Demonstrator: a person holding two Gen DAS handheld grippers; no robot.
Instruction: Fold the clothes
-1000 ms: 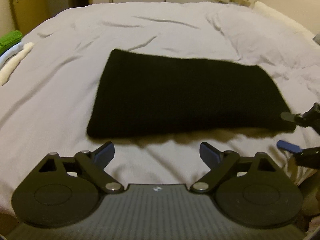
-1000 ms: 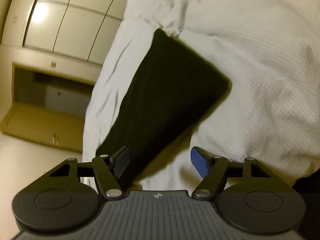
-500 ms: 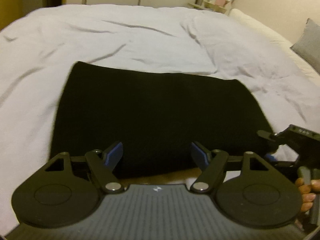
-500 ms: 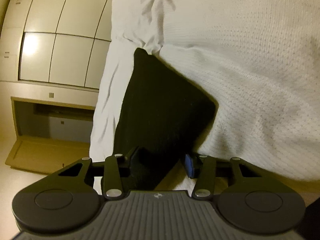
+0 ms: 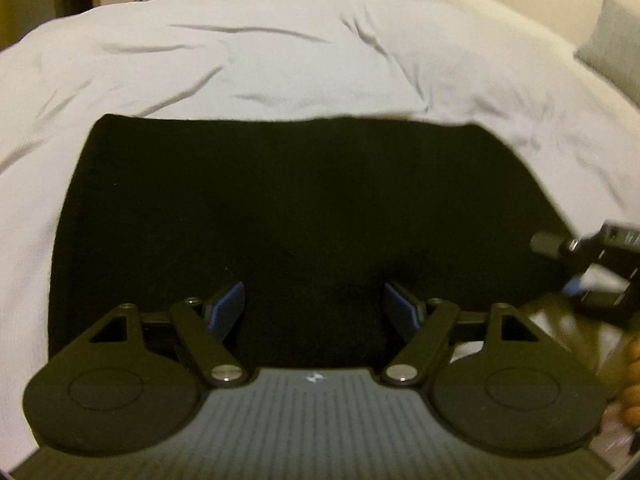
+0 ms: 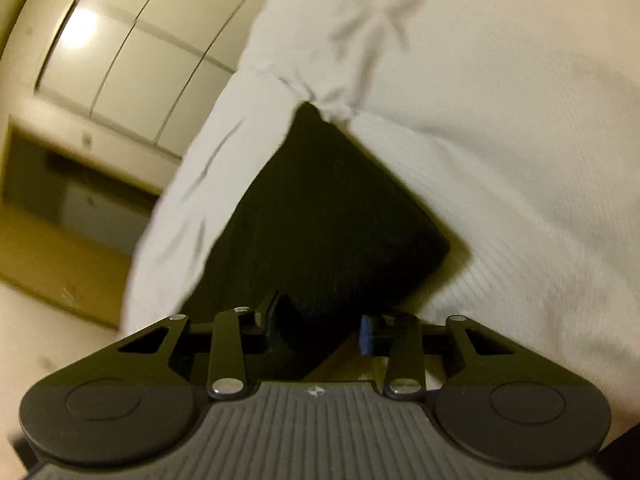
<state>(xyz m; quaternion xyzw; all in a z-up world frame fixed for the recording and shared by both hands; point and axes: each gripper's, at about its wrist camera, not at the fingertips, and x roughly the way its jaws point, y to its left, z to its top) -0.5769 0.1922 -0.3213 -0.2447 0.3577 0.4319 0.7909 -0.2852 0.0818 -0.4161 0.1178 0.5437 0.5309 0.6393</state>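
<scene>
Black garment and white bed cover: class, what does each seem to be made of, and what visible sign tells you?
Black garment: looks like a soft, matte knit; faint ribbing shows in the right wrist view and there is no shine. White bed cover: woven fabric, perhaps cotton; matte, creased, with a fine textured weave.

A wide bed under a creased pale-grey cover fills the left wrist view. Flat on it lies a folded black knit garment, a broad rectangle near the front edge. At far right a grey pillow rests on the bed. From the right wrist, the same black garment reaches the mattress edge.
</scene>
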